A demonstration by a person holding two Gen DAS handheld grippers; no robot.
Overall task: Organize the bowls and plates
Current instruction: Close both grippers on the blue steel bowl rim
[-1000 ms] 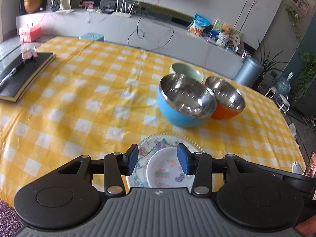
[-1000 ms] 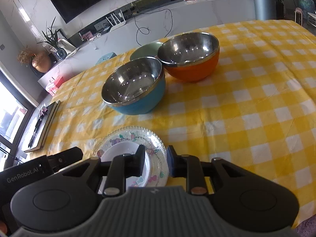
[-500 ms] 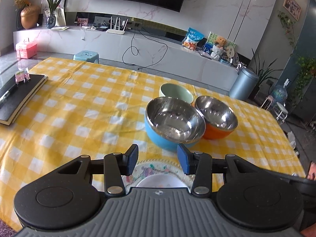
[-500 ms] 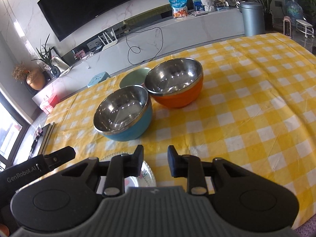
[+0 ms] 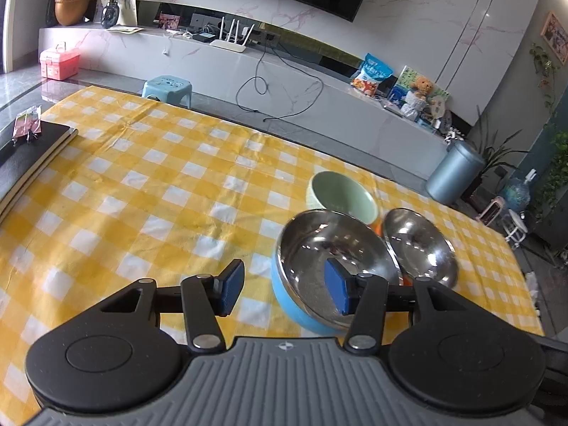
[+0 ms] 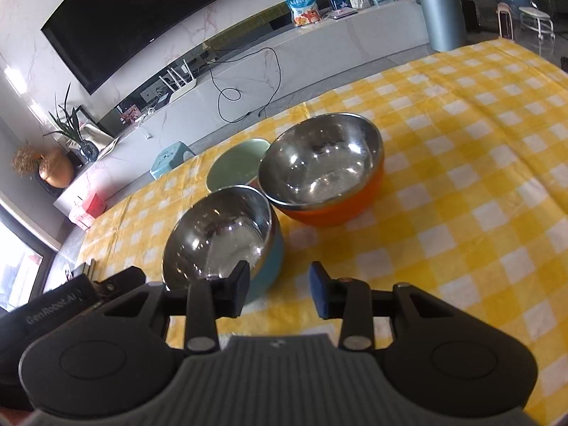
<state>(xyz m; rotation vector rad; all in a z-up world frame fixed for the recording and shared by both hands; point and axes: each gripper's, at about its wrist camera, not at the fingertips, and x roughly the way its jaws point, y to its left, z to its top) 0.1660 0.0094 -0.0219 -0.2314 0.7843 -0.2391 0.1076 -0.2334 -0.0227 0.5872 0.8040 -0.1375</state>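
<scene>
Both tongs hang above the near edge of the table [image 5: 149, 184], which is covered in a yellow-and-white checked cloth, and neither holds anything. The left tongs [image 5: 285, 289] are spread wide, their blue pads apart, with the rim of the blue steel-lined bowl [image 5: 309, 312] showing between and behind them. The right tongs [image 6: 278, 293] are also parted with only bare cloth between the tips. Three bowls sit clustered together toward the middle of the table: the blue bowl [image 6: 227, 245] nearest, the orange steel-lined bowl [image 6: 326, 177] just beside it to the right with their rims close or touching, and a pale green bowl [image 6: 239, 165] tucked behind the two. Seen from the left side, the orange bowl [image 5: 419, 245] is mostly hidden behind the blue one and the green bowl [image 5: 342, 197] stands at the back. A dark notebook [image 5: 28, 156] lies at the far left edge of the table.
</scene>
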